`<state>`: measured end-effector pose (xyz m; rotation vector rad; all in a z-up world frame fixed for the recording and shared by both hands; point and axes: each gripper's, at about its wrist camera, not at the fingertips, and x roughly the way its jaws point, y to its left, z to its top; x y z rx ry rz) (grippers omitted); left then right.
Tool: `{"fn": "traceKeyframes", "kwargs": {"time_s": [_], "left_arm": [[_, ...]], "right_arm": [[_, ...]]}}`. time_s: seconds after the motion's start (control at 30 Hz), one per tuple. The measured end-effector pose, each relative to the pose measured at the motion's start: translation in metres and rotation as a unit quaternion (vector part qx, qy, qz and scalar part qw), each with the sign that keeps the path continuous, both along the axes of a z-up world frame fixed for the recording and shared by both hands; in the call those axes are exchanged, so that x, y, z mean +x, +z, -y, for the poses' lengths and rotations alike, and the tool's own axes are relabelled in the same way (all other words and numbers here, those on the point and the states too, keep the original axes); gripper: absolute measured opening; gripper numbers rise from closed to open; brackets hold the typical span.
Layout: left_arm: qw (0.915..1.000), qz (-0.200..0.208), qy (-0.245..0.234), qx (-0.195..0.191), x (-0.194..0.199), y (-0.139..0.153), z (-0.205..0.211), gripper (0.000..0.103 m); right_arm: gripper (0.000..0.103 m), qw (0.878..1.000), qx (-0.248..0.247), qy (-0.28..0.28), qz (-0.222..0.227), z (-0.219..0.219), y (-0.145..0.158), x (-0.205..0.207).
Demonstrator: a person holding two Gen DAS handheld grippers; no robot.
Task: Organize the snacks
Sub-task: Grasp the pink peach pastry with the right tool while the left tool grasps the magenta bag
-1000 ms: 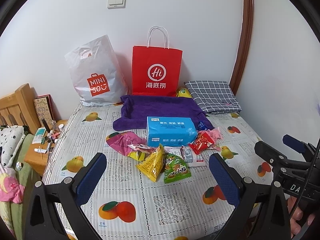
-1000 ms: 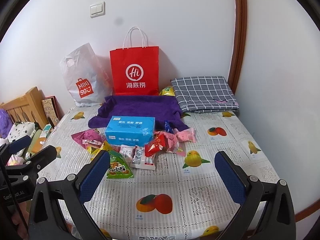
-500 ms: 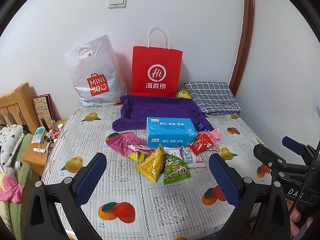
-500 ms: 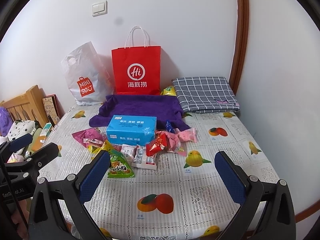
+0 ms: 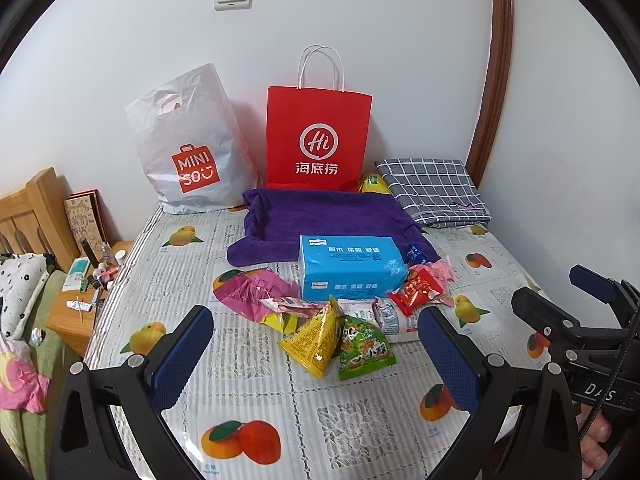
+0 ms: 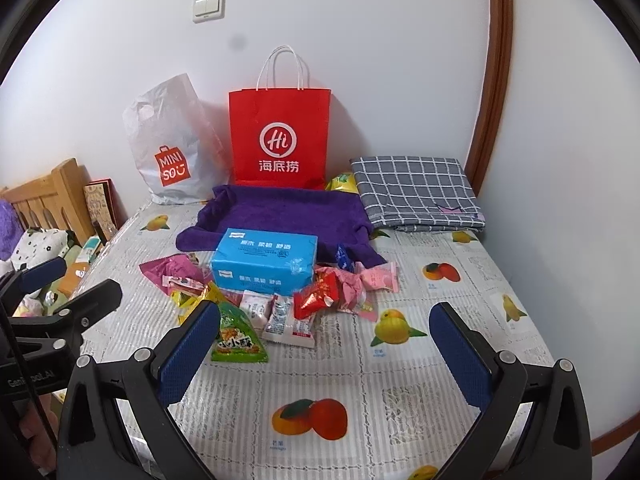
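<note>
From the left wrist, the left gripper (image 5: 316,354) hangs above the near part of the bed (image 5: 360,432), its jaws wide apart and holding nothing. The snacks (image 5: 336,320) lie in a loose heap near the middle of the bed, just in front of the blue box (image 5: 348,266): a yellow packet (image 5: 314,340) and a green packet (image 5: 364,350) overlap at the front, a pink wrapper (image 5: 252,292) sits to the left, and a red packet (image 5: 418,290) leans by the box's right corner. Behind the box a purple towel (image 5: 320,220) is spread, and past it a red bag (image 5: 318,142) and a white bag (image 5: 192,144) stand against the wall. The right gripper (image 5: 560,300) shows at the right edge, also apart and empty. From the right wrist, that gripper (image 6: 324,354) hovers short of the heap, jaws open, the left pad just in front of the green packet (image 6: 238,336); white sachets (image 6: 280,314) lie between it and the red packet (image 6: 316,296), with pink candies (image 6: 368,284) further right (a small blue one (image 6: 344,258) rests on the towel's edge). The left gripper (image 6: 64,288) appears at the left. The risk I see is in the overlap: closing on one packet could pinch or drag its neighbour, and slick, puffy wrappers may slip from the pads. Both grippers reaching for the same cluster could also knock each other.
</note>
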<state>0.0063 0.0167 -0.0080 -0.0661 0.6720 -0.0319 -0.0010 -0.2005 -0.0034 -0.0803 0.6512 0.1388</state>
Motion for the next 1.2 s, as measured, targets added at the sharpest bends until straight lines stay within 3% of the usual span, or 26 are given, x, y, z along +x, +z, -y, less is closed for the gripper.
{"fn": "traceKeyframes", "kwargs": {"time_s": [0.2,0.47,1.0,1.2], "left_arm": [[0.9999,-0.009,-0.002,0.006,0.021,-0.007,-0.003,0.103],[0.9995,-0.031,-0.001,0.006,0.049,-0.025,-0.012,0.103],[0.9966,-0.081,0.017,-0.008,0.099,-0.070,-0.038,0.103],[0.9946,-0.102,0.021,-0.005,0.110,-0.089,-0.042,0.102]], "right_arm": [[0.103,1.000,-0.009,-0.009,-0.013,0.000,-0.006,0.017],[0.103,0.998,0.014,-0.044,-0.037,0.017,-0.024,0.047],[0.101,0.997,-0.028,-0.033,-0.060,0.042,-0.088,0.105],[0.097,0.995,0.021,-0.043,-0.082,0.064,-0.107,0.137]]}}
